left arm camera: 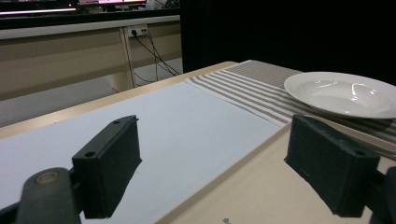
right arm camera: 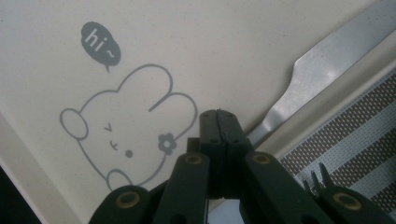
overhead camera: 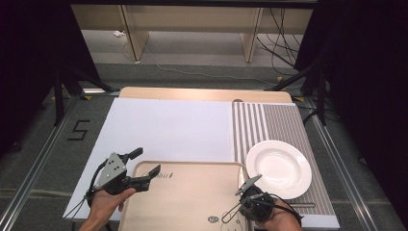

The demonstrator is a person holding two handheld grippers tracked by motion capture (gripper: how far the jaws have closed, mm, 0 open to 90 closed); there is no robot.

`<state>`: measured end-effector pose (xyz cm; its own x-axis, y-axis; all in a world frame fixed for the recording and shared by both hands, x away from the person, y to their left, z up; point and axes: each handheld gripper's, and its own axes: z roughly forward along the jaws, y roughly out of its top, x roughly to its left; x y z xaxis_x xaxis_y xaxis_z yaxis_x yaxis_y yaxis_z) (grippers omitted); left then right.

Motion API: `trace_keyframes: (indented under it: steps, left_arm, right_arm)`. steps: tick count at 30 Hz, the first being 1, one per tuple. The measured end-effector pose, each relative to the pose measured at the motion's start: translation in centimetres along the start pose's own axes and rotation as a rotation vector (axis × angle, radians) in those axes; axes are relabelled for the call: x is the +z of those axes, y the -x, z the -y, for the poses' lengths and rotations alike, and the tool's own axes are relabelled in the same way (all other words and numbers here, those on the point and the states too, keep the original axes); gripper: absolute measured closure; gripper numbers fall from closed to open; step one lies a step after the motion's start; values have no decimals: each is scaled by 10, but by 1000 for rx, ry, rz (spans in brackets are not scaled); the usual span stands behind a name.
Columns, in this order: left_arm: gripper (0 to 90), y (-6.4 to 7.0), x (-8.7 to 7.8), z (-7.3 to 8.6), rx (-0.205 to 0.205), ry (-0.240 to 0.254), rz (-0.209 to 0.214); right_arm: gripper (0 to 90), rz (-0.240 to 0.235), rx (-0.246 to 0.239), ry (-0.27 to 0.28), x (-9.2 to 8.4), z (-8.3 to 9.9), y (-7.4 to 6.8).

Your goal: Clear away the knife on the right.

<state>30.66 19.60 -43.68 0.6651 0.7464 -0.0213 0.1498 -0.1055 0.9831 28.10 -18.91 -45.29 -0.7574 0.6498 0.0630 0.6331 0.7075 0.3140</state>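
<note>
1. Beige plastic tray sits at the near edge of the tabletop, and both of my grippers are working at it.
2. My left gripper is at the tray's far left corner with its fingers spread wide and nothing between them. 1 finger hangs over the tray, the other over the white sheet beside it.
3. In the left gripper view I see the white sheet ahead and the white plate off to the right.
4. My right gripper points down at the tray near its right rim, just beside the printed bunny with its "hi~" bubble. Its fingers are pressed fully together.
5. A flat metal utensil runs in from the upper right of the right gripper view, along the tray's right rim. It narrows and disappears behind the closed fingers. I cannot tell whether they pinch it or only sit over it, nor what kind of utensil it is.
6. Just past that rim lies the brown and white striped placemat, with the empty plate resting on its near half, close to my right gripper.
</note>
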Motion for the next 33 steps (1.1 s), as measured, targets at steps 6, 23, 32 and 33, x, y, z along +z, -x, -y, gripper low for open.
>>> trace_keyframes:
  steps: [6,23,32,33]
  left_arm:
    - [168,0,0,0,0,1,3]
    - [167,0,-1,0,-1,-5,-4]
    - [167,0,-1,0,-4,-5,-4]
    - [167,0,-1,0,-3,-7,-5]
  right_arm:
    - [696,-87,58,135,-8,0,8]
    - [172,-233,141,462,-40,4,19]
    - [147,-157,191,521,-51,13,27]
    - [147,-155,196,523,-52,14,28]
